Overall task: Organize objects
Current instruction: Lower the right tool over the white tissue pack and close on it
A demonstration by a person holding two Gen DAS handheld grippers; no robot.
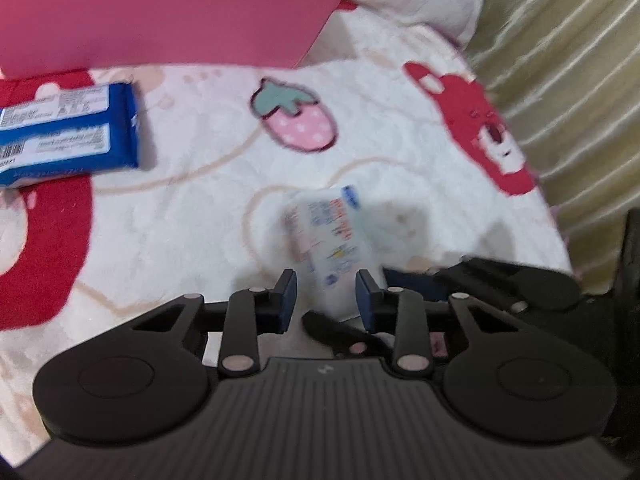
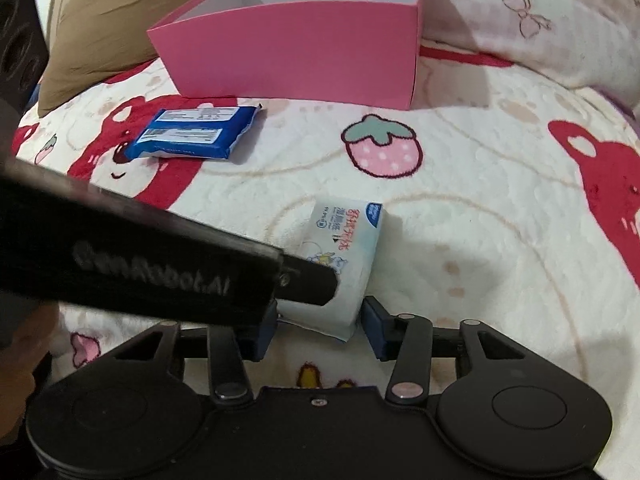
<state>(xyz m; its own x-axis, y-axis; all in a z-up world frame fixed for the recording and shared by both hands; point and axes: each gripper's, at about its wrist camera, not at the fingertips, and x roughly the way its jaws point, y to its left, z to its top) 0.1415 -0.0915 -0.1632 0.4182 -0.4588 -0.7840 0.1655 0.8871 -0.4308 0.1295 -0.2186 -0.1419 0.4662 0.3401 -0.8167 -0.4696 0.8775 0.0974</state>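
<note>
A white tissue pack (image 1: 328,240) (image 2: 344,248) lies on the cartoon blanket (image 2: 480,220), and both grippers are at its near end. My left gripper (image 1: 327,296) is shut on the tissue pack, a blue pad pressing each side. Its black housing (image 2: 160,268) crosses the right wrist view and hides the pack's left corner. My right gripper (image 2: 320,316) straddles the same pack from behind, with a thin gap visible at its right pad (image 2: 376,328); the left pad is partly hidden. A blue snack packet (image 2: 192,136) (image 1: 64,132) lies farther left, just in front of the open pink box (image 2: 292,60) (image 1: 160,12).
A brown pillow (image 2: 100,20) sits left of the box and a pale quilt (image 2: 540,20) is bunched at the back right. Greenish striped fabric (image 1: 560,60) runs along the bed's right edge. A strawberry print (image 2: 382,148) marks open blanket between pack and box.
</note>
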